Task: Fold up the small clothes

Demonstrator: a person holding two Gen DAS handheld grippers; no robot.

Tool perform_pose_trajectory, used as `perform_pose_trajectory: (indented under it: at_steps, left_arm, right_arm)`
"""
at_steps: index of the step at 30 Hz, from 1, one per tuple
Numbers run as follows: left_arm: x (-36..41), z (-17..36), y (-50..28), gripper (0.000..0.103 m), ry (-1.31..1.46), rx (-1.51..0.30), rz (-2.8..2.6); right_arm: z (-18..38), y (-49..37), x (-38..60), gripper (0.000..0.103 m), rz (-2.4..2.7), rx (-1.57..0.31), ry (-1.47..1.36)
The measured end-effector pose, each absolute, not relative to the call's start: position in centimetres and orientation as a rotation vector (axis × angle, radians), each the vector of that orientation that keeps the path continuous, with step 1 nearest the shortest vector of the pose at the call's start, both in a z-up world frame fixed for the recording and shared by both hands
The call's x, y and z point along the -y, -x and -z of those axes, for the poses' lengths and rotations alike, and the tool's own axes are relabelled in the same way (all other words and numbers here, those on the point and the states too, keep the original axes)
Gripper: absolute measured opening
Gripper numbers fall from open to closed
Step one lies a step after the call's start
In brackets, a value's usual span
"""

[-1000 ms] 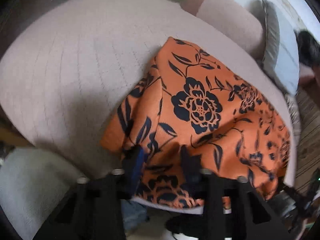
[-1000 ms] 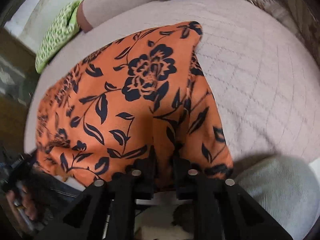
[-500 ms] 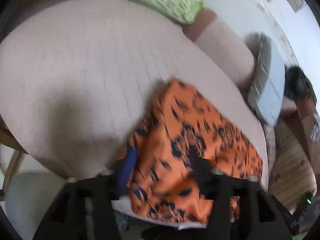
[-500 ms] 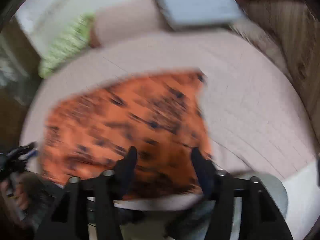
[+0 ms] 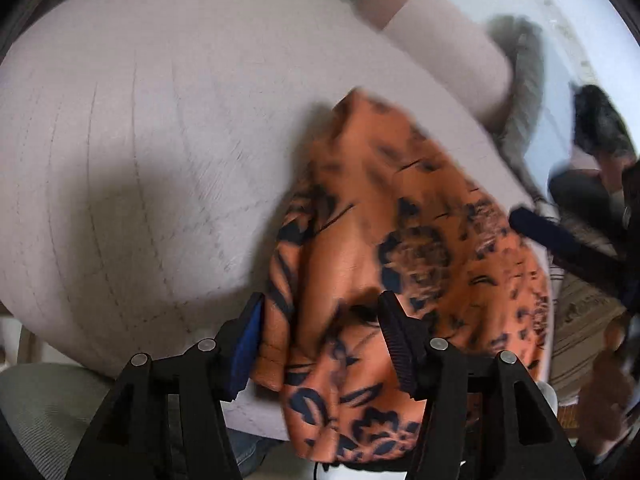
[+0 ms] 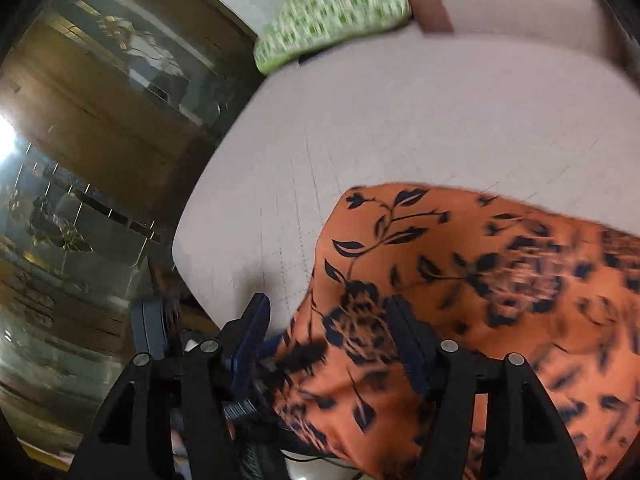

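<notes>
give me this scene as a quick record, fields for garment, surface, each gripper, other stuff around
garment: orange floral garment, dark blue flowers, rumpled, near edge hanging off the surface
surface: beige quilted cushion
left gripper: jaws apart, cloth lying between them
right gripper: jaws apart, over the garment's edge
other: green patterned pillow at the far side; grey pillow beyond the garment
image quality: motion blur in both views

— Where does the garment [image 5: 404,248] lie?
— On the bed [image 5: 168,128], at its near edge, part hanging over.

— And the grippers?
— The left gripper [image 5: 320,340] straddles the garment's near end; the right gripper [image 6: 326,332] does likewise.

— Behind the garment?
— A bolster [image 5: 444,40] and a pillow [image 6: 332,8] at the bed's far side.
</notes>
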State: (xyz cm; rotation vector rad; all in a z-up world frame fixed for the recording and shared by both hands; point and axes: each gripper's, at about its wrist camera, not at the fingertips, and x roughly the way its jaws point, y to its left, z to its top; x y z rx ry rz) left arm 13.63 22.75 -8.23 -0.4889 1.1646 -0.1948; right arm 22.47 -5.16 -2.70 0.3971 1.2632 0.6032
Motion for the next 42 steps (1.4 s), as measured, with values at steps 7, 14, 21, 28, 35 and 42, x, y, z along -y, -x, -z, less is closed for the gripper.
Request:
perform_pose_trajectory:
  at_steps: [7,14,21,28,35,42]
  left_arm:
    - [-23.8,5.7,-12.8,0.012,0.517,-1.048,0.279]
    - [-24.4,4.1,-11.2,0.011,0.515,-0.952,0.342]
    - [-21.6,3.5,-10.8,0.01,0.449,-0.919,0.361]
    - [-16.9,-2.9,-7.8,0.01,0.282,-0.82,0.411]
    - [-3.6,-8.9,-4.2,0.01,-0.017,-0.73,0.58]
    - [11.7,-5.5,-4.4,0.01,-0.256,-0.843,0.744]
  right_arm:
    - [6.8,-25.8,0.7,0.063,-0.634,-1.489,-0.402]
    - [9.4,-27.6,-4.3,0.058,-0.602,-1.669,-0.202]
    - [9.3,-26.4,-4.2,0.016,-0.577,-1.666,-0.028]
    - [2.2,-23.9,0.9,0.01,-0.684,-1.457,-0.172]
    - [-5.7,-18.6,17.2,0.01,-0.746,-1.136,-0.498]
    - [-2.5,-12.7,36.2,0.01,-0.559,-0.965,-0.822]
